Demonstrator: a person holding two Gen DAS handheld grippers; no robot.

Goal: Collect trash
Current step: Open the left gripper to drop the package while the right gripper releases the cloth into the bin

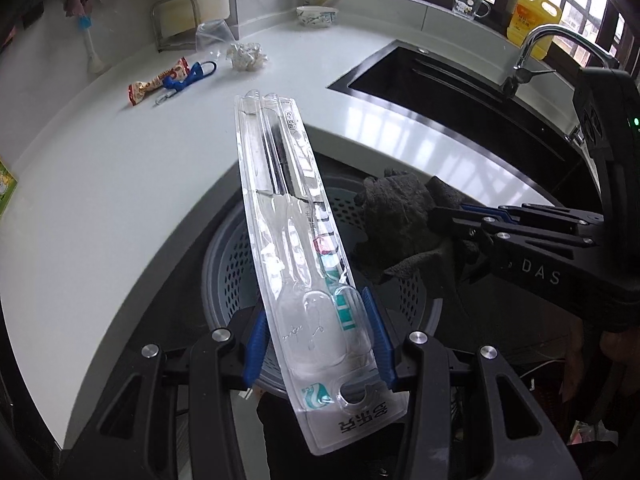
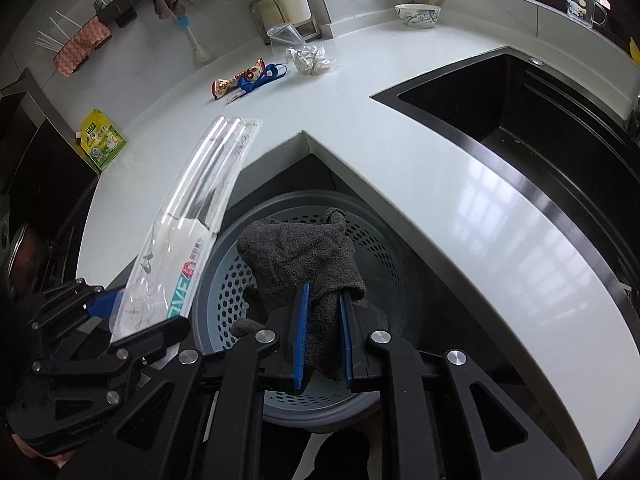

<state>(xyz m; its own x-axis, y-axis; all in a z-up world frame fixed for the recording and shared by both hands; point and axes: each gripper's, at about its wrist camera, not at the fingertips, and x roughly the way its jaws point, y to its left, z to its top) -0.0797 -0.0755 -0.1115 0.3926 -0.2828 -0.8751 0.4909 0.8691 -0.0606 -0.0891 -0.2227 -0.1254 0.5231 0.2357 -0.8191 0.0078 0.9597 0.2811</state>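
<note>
Left gripper (image 1: 318,342) is clamped on a clear plastic toothbrush package (image 1: 296,248), blue pads pressing its two long edges near the printed end. The package sticks out forward and up, its far end over the edge of the white counter (image 1: 120,184), its near half above the grey perforated bin (image 1: 236,264).

Right gripper (image 2: 323,334) is nearly closed, pinching a dark grey cloth (image 2: 300,252). The cloth bunches up above the pads and hangs directly over the bin opening, not touching the rim as far as I can tell. The two grippers sit side by side over the bin, which stands on the floor in the inside corner of the counter.

Trash on the counter, well apart from both grippers: a red-and-white snack wrapper (image 1: 158,82), a blue strap with a clip (image 1: 188,76) touching it, a crumpled white paper (image 1: 246,56), a clear plastic cup (image 2: 286,38) on its side, and a green-yellow sachet (image 2: 102,140) near the counter's left edge.

Black sink (image 1: 440,80) on the right, faucet (image 1: 548,46) above it, patterned bowl (image 1: 318,16) at the back.
</note>
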